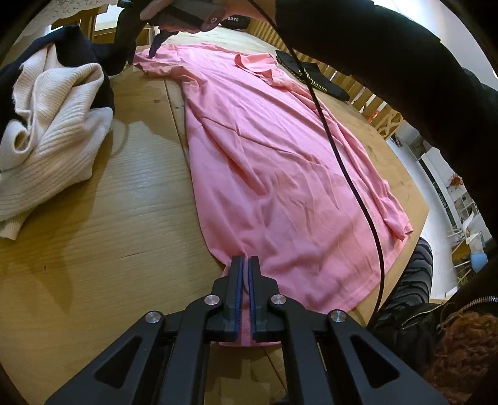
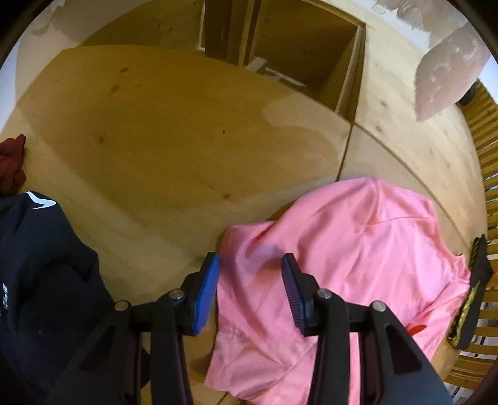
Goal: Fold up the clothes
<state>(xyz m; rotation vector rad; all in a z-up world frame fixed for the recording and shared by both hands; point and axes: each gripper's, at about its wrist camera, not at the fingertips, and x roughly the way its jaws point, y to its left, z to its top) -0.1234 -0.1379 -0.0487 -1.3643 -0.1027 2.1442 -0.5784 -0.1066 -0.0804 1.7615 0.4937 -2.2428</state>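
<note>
Pink shirt (image 1: pixel 274 174) is lying spread lengthwise on the wooden table (image 1: pixel 102 236), wrinkled, with its hem nearest the left wrist camera and its collar and one short sleeve at the far end; its right edge is running close to the table's edge. In the right wrist view the same pink fabric (image 2: pixel 342 264) is showing a sleeve and shoulder seam, bunched slightly over the boards. The left gripper (image 1: pixel 246 264) is pinching the hem corner, its blue-padded fingers pressed together on the cloth. The right gripper (image 2: pixel 250 271) is hovering over the far sleeve with its fingers spread wide apart, holding nothing; from the left wrist camera it is appearing at the top, its tips (image 1: pixel 155 46) pointing down at that sleeve. A black cable (image 1: pixel 351 187) is hanging across the shirt, and a black sleeve (image 1: pixel 389 56) of the person is reaching over it. To the left of the shirt, a cream ribbed sweater (image 1: pixel 53 134) is sitting in a heap against a dark navy garment (image 1: pixel 87 50), well apart from the pink cloth. A black item with yellow stitching (image 1: pixel 314 78) is lying just beyond the collar. The table is made of pale planks with visible grain and seams, and wooden slatted chair backs (image 2: pixel 485 174) are standing at its edge. White lettering reading "PORTS" (image 1: pixel 232 19) is showing on a dark object at the far end.
</note>
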